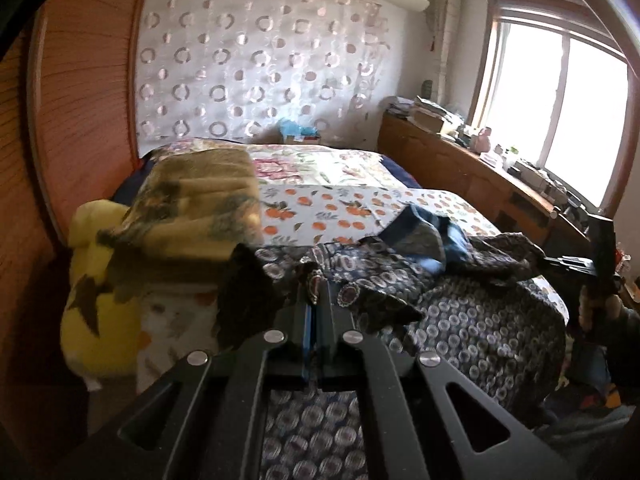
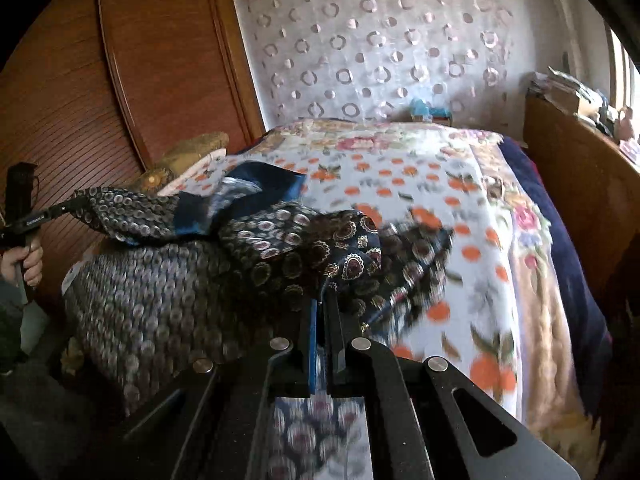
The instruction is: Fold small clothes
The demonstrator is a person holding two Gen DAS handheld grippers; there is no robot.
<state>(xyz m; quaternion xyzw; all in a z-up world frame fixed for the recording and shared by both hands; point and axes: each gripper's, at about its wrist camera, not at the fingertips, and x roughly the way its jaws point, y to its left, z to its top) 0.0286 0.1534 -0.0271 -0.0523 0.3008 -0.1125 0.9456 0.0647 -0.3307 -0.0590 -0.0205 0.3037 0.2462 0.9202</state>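
A dark navy garment printed with pale circles and medallions (image 1: 460,300) hangs over the near edge of the bed; it also shows in the right wrist view (image 2: 180,280). My left gripper (image 1: 316,300) is shut on one edge of the garment and holds it up. My right gripper (image 2: 323,300) is shut on another edge. In the left wrist view the right gripper (image 1: 560,262) shows at far right, pinching the cloth. In the right wrist view the left gripper (image 2: 66,210) shows at far left, pinching the other end. A blue lining (image 2: 256,188) shows in the folds between them.
The bed carries a white sheet with oranges (image 1: 340,208). A folded tan blanket (image 1: 192,216) lies on a yellow one (image 1: 92,280) at the left. A wooden wardrobe (image 1: 80,100) stands left. A cluttered wooden sideboard (image 1: 460,160) runs under the window at the right.
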